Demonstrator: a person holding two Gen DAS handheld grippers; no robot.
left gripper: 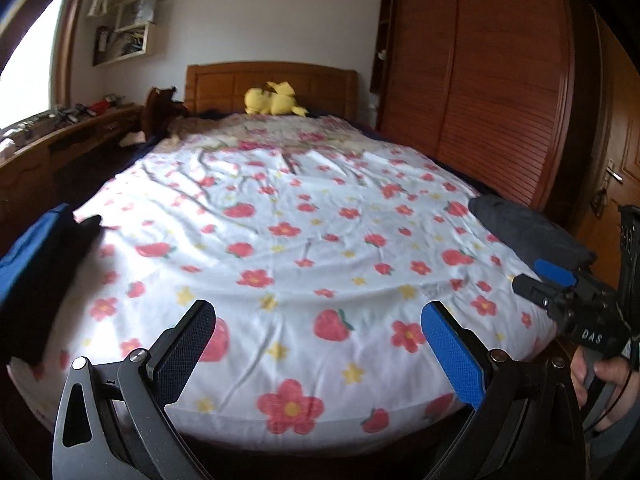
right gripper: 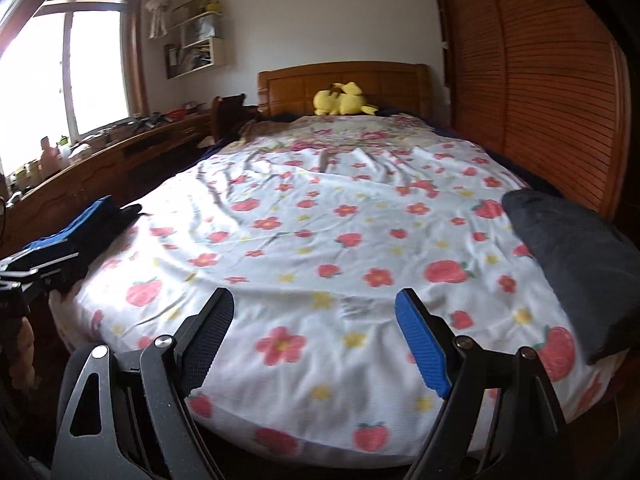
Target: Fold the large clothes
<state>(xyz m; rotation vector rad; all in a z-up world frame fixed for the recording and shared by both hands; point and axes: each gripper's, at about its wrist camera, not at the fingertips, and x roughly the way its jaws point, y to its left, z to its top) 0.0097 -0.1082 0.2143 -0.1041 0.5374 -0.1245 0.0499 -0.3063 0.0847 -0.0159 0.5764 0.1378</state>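
A dark grey folded garment point(left gripper: 528, 232) point(right gripper: 580, 264) lies at the right edge of the bed. A pile of blue and black clothes point(left gripper: 36, 264) point(right gripper: 80, 232) sits at the bed's left edge. My left gripper point(left gripper: 318, 308) hovers over the foot of the flowered bedsheet point(left gripper: 304, 216), open, with nothing between its fingers. My right gripper point(right gripper: 314, 298) also stands open and empty over the sheet point(right gripper: 340, 232). In the left wrist view it shows from the side point(left gripper: 532, 280), just in front of the grey garment, with a hand point(left gripper: 604, 380) on its grip.
A yellow plush toy point(left gripper: 272, 100) point(right gripper: 344, 100) rests against the wooden headboard point(right gripper: 344, 80). A slatted wooden wardrobe point(left gripper: 480, 80) runs along the right of the bed. A cluttered wooden desk point(right gripper: 100, 148) stands under the window point(right gripper: 52, 76) on the left. A door handle point(left gripper: 612, 174) shows far right.
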